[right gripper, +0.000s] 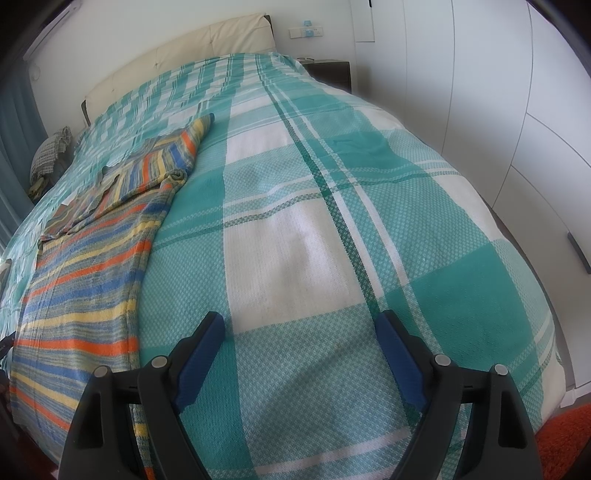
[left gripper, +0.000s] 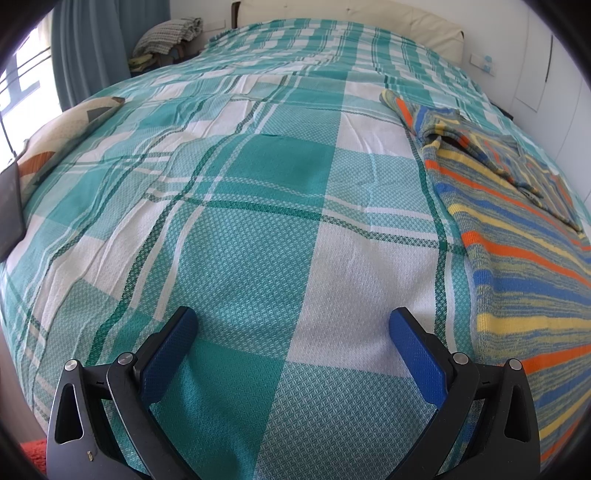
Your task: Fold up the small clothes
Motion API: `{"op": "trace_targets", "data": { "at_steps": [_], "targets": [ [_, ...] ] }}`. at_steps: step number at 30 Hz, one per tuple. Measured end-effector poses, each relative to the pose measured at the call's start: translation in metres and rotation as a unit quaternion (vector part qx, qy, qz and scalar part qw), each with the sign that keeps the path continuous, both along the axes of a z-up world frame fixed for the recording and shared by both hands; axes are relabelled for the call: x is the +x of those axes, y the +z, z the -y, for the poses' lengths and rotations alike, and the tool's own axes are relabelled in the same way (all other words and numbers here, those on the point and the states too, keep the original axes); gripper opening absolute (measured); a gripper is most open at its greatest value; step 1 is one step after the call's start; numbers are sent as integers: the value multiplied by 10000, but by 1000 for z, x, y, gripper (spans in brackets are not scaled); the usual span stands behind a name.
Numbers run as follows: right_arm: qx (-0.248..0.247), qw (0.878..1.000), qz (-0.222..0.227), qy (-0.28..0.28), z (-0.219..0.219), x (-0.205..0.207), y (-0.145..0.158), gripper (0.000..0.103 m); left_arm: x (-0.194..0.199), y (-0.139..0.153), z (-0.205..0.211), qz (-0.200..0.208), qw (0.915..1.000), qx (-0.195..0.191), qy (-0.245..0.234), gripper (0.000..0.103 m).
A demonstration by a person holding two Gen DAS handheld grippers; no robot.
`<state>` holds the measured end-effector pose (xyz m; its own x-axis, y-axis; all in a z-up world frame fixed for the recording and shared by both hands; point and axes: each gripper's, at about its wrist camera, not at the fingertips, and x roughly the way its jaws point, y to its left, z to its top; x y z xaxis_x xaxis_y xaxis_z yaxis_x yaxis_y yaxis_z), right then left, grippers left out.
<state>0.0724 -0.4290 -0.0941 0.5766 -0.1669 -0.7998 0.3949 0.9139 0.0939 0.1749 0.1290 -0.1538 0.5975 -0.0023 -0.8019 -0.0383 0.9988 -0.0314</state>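
Observation:
A striped knit garment (left gripper: 517, 236) in blue, orange, yellow and grey lies flat on the bed, its sleeves folded across the upper part. In the left wrist view it fills the right side; in the right wrist view the garment (right gripper: 85, 273) runs down the left. My left gripper (left gripper: 293, 325) hovers open over bare bedspread, left of the garment, nothing between its blue pads. My right gripper (right gripper: 299, 326) is open too, over bedspread just right of the garment's side edge, holding nothing.
A teal and white checked bedspread (left gripper: 258, 229) covers the bed. A patterned pillow (left gripper: 62, 136) lies at the bed's left edge, with folded cloth (left gripper: 166, 33) beyond it. A cream headboard (right gripper: 184, 51), a dark nightstand (right gripper: 328, 70) and white wardrobe doors (right gripper: 498, 110) stand around.

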Motion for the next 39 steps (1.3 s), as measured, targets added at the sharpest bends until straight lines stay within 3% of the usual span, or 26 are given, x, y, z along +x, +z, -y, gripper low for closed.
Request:
{"op": "trace_targets", "data": {
  "at_steps": [16,19,22,24,27,28,30,32,33,34,35,37,39],
  "targets": [
    [-31,10000,-59,40,-2,2,-1,85,1,6,-3,-139,9998,-89,-83,102],
    [183,9998,-66,21,5,1,13,85,-12,32,-10,-404,9979,-467,-204,89],
    [656,9977,149,95,14,-11,42,85,-46,53,-1,-559,9916,-859,-785,89],
    [1086,9929,-21,493,10,-16,53,85,-68,46,15,-1011,9831,-985,-1166,87],
    [1769,9722,-797,1311,-17,-20,45,84,-91,28,48,-1702,9666,-876,-1705,57],
    [1915,9627,-1099,1564,-29,-24,38,79,-94,25,57,-1800,9641,-759,-1798,45],
    [2000,9483,-1575,1898,-49,-28,25,68,-95,21,67,-1876,9631,-651,-1819,37],
    [2051,9410,-1765,2032,-61,-29,12,59,-94,15,70,-2029,9610,-561,-1792,6],
    [2112,9356,-1876,2116,-67,-29,4,48,-93,15,71,-2073,9598,-592,-1799,6],
    [2132,9296,-2057,2195,-72,-27,-4,12,-93,17,70,-2101,9588,-611,-1810,5],
    [2090,9260,-2207,2238,-77,-29,-10,5,-93,22,69,-2127,9574,-644,-1846,4],
    [2170,9235,-2177,2295,-78,-28,-5,5,-92,36,61,-2149,9543,-891,-1875,4],
    [2480,9245,-1904,2179,-66,-24,11,5,-78,53,50,-2146,9495,-1372,-1835,4]
  ]
}}
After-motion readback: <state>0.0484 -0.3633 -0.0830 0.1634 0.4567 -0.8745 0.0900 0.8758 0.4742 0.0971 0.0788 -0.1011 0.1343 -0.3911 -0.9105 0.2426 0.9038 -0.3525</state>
